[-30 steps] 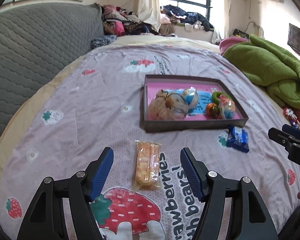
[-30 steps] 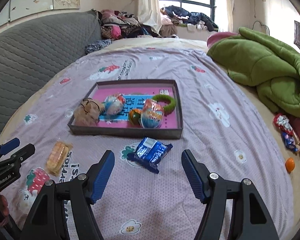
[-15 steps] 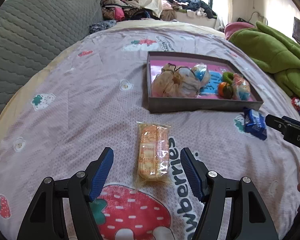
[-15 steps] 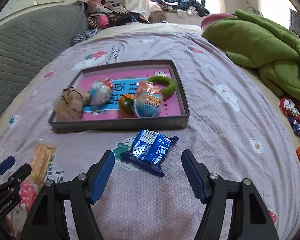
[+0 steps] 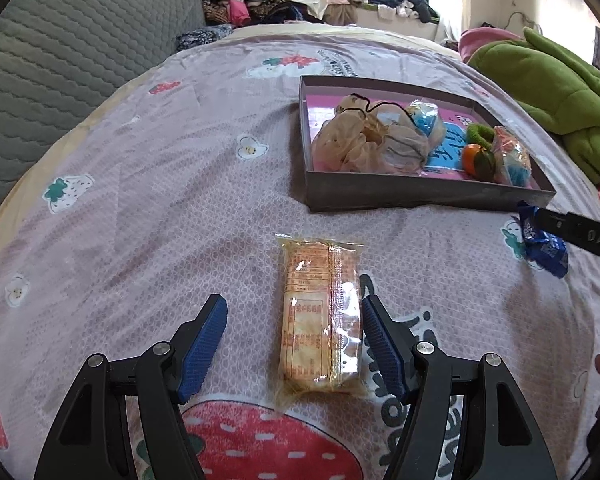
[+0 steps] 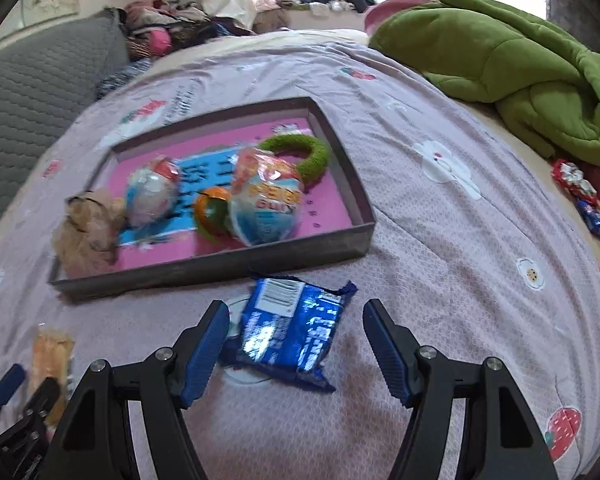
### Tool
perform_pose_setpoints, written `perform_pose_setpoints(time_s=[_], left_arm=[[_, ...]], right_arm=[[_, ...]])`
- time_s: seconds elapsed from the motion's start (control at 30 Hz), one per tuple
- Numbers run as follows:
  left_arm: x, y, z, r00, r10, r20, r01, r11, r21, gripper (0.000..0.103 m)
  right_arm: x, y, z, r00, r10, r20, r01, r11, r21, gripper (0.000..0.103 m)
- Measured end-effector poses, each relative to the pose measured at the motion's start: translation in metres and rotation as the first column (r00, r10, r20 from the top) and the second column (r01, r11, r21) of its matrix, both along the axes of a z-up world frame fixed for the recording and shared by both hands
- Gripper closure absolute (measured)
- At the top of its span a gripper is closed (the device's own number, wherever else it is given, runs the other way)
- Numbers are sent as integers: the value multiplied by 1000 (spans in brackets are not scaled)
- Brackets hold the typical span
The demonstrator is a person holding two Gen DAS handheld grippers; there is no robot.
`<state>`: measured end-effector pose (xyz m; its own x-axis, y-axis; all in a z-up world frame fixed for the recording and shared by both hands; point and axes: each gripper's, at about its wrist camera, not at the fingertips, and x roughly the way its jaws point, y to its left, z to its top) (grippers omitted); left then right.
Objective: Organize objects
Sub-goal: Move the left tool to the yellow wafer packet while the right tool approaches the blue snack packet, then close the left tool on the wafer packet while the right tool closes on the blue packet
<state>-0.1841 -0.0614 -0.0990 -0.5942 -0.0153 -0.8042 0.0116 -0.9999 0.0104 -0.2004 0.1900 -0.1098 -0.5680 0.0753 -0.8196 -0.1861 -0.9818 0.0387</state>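
2 spread grippers: left gripper (image 5: 292,334) straddles orange packet (image 5: 320,312), right gripper (image 6: 296,338) straddles blue packet (image 6: 290,330).

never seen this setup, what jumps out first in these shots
Two packets lie on the strawberry-print bedspread, each framed by open jaws: an orange snack packet before the left gripper and a blue packet before the right gripper. Just beyond sits a pink-lined tray of toys; a green blanket is heaped far right.
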Motion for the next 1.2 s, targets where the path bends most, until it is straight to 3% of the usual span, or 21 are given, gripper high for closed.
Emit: perform_pose_setpoints(time_s=[0.2, 0.37, 0.43, 0.5, 0.53, 0.9, 1.1, 1.2], left_arm=[[-7, 3, -7, 1000, 5, 7, -5, 1000, -12, 32], [-13, 5, -16, 1000, 11, 22, -10, 1000, -24, 34], [-13, 6, -17, 1000, 4, 18, -4, 1000, -19, 42], [-14, 7, -15, 1000, -2, 17, 2, 1000, -2, 63], [-14, 8, -15, 1000, -2, 17, 2, 1000, -2, 63], [-11, 13, -4, 1000, -15, 2, 15, 1000, 8, 63], [-16, 19, 17, 999, -19, -26, 20, 1000, 5, 63], [-22, 22, 32, 998, -35, -53, 38, 998, 45, 63]], right_arm=[[-12, 3, -17, 999, -44, 21, 44, 999, -9, 31], [-19, 1, -28, 999, -21, 50, 21, 1000, -12, 33], [-17, 0, -27, 999, -7, 31, 8, 1000, -16, 41], [-14, 0, -25, 1000, 10, 25, -9, 1000, -19, 46], [-13, 0, -24, 1000, 15, 23, -14, 1000, -21, 50], [1, 10, -7, 998, 61, -17, -62, 995, -75, 50], [5, 3, 29, 987, 130, -90, -136, 988, -70, 51], [4, -6, 51, 975, 179, -134, -184, 983, -26, 50]])
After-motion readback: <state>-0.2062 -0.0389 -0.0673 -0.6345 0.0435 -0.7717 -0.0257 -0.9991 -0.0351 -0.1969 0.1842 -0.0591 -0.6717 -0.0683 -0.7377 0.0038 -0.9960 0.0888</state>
